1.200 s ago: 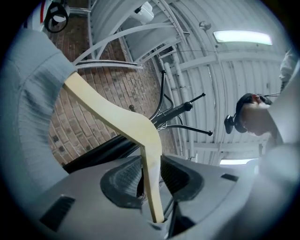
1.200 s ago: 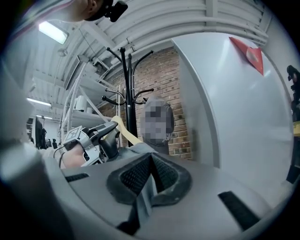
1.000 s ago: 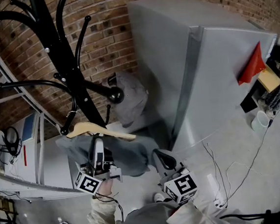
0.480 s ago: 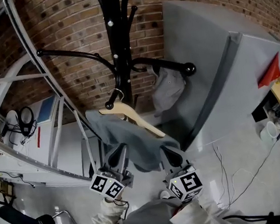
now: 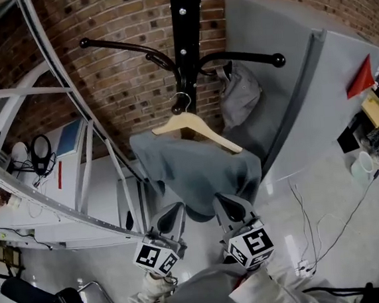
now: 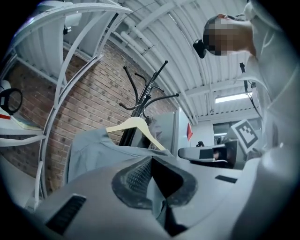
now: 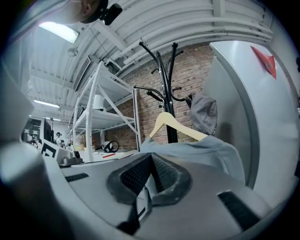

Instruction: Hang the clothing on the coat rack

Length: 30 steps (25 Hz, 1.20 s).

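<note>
The black coat rack [image 5: 181, 28] stands against the brick wall. A wooden hanger [image 5: 199, 129] hangs by its hook from a low peg of the rack and carries a grey-blue shirt [image 5: 198, 173]. My left gripper [image 5: 171, 216] has just closed and is shut at the shirt's lower left hem, with cloth between its pads. My right gripper [image 5: 229, 207] is shut on the hem beside it. In the left gripper view the hanger [image 6: 136, 127] and shirt [image 6: 89, 150] rise beyond the left gripper [image 6: 152, 176]. The right gripper view shows the hanger [image 7: 176, 125], the shirt [image 7: 206, 147] and the right gripper [image 7: 151, 176].
A second grey garment [image 5: 241, 96] hangs from a rack arm to the right. A large grey cabinet [image 5: 305, 103] stands right of the rack, white shelving [image 5: 77, 158] to the left. Cables [image 5: 303, 223] lie on the floor. A white cup [image 5: 361, 164] sits at the far right.
My left gripper came down from beside the hanger to the shirt's hem and shut there. The right gripper kept its hold on the hem. The view swung, so the rack now stands centred.
</note>
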Each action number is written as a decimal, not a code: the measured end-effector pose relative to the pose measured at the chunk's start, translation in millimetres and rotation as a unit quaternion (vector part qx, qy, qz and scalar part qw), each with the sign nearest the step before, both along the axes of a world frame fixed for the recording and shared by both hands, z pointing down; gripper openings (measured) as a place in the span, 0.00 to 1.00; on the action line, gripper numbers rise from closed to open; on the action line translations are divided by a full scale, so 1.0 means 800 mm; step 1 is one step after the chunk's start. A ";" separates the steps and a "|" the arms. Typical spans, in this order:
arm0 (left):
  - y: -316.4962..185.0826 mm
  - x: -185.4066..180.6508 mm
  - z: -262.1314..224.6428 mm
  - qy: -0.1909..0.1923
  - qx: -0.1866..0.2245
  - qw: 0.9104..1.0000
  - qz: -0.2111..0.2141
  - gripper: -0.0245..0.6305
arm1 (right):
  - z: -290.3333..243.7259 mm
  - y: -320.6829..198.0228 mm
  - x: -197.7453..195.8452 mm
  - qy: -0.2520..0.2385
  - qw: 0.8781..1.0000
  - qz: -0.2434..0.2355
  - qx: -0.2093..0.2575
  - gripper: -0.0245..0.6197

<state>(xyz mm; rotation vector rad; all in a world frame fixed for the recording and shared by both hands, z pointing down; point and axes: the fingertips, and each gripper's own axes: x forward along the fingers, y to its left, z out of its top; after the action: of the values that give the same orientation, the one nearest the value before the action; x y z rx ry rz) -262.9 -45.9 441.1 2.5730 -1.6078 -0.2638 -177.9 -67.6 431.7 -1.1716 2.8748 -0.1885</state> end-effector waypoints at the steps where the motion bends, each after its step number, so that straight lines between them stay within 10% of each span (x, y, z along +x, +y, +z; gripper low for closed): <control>1: 0.009 -0.001 0.000 -0.006 0.001 1.000 0.003 0.05 | 0.000 0.010 -0.004 0.001 1.000 0.002 0.001 0.08; 30: 0.199 -0.009 0.032 -0.078 -0.009 0.996 -0.037 0.05 | 0.020 0.212 -0.006 0.033 0.998 0.051 -0.016 0.08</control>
<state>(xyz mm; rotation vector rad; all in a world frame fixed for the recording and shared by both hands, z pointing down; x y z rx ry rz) -270.1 113.7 467.0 2.5822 -1.7496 -0.0536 -182.7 102.0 447.7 -1.3514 2.8673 -0.1962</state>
